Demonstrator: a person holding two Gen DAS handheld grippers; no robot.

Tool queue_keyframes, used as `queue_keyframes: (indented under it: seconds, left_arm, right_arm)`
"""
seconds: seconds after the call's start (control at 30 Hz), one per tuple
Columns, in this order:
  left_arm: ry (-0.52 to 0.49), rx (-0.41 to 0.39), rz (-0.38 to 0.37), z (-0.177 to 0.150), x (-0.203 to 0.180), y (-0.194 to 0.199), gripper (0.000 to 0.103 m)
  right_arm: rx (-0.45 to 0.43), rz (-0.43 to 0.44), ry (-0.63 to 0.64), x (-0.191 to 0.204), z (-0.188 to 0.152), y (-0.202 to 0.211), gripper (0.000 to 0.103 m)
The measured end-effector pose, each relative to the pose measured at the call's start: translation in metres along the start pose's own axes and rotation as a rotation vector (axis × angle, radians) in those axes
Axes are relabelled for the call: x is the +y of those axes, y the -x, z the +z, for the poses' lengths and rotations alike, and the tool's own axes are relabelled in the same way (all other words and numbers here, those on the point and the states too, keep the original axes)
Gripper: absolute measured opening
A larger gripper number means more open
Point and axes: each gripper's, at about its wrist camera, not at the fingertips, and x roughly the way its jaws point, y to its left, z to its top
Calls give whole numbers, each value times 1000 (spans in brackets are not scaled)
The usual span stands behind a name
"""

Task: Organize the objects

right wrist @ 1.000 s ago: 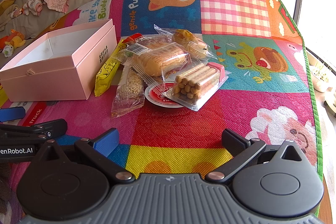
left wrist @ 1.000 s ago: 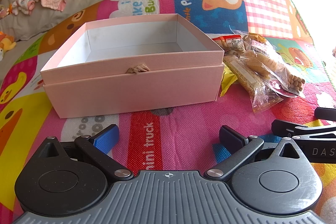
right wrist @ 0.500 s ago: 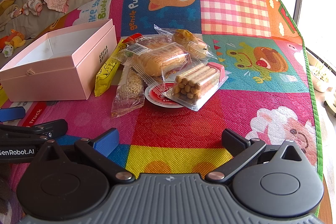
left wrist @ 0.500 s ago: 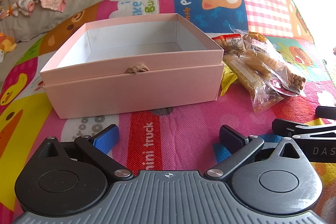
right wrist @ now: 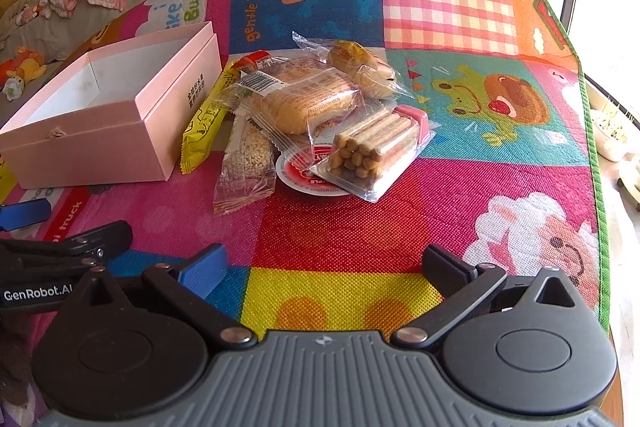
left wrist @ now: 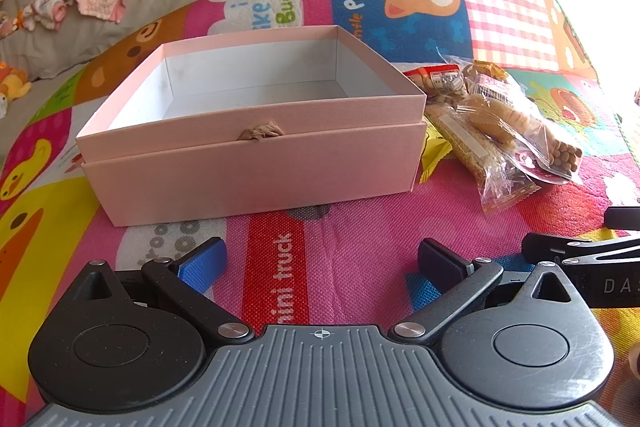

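- On the patterned play mat (right wrist: 340,227), a pile of wrapped snacks (right wrist: 316,119) lies just beside the right-hand wall of an open pink box (left wrist: 256,163). The box interior shows only its white lining; nothing is packed yet.
- Left gripper (left wrist: 320,259): fingers spread wide, holding nothing, low over the mat in front of the box's long wall.
- Right gripper (right wrist: 324,267): fingers spread wide, holding nothing, low over the mat on the near side of the pile, apart from it.
- Pile make-up: a pack of biscuit sticks (right wrist: 372,151) lies on top at the near edge, partly over a round red-and-white lid (right wrist: 296,173). A bread bun pack (right wrist: 308,99) overlaps a seed bar (right wrist: 248,163); a yellow wrapper (right wrist: 204,123) leans against the box wall.
- Judged next step: the right gripper closes on one pack and carries it into the box.
- Risk, slip: clear film wrappers look slick and loose. A pinch on film alone may let the contents slide out of the hold.
- Risk, drag: the packs overlap. Lifting a lower item may pull its neighbours along or scatter them.
- Risk, crush: biscuit sticks and buns may break or flatten under a hard squeeze.
- Risk, collision: the box appears light and unrestrained. A low carry may catch its rim and shift it.
- Risk, interference: both grippers sit near each other; crossing paths may cause contact.
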Motion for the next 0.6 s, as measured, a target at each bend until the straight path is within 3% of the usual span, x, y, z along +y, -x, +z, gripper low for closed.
queue_keyframes:
  seconds: [0.6]
  left_arm:
    - [4, 3, 3, 0, 0, 0, 103]
  right_arm:
    - [32, 29, 35, -1, 3, 1, 103]
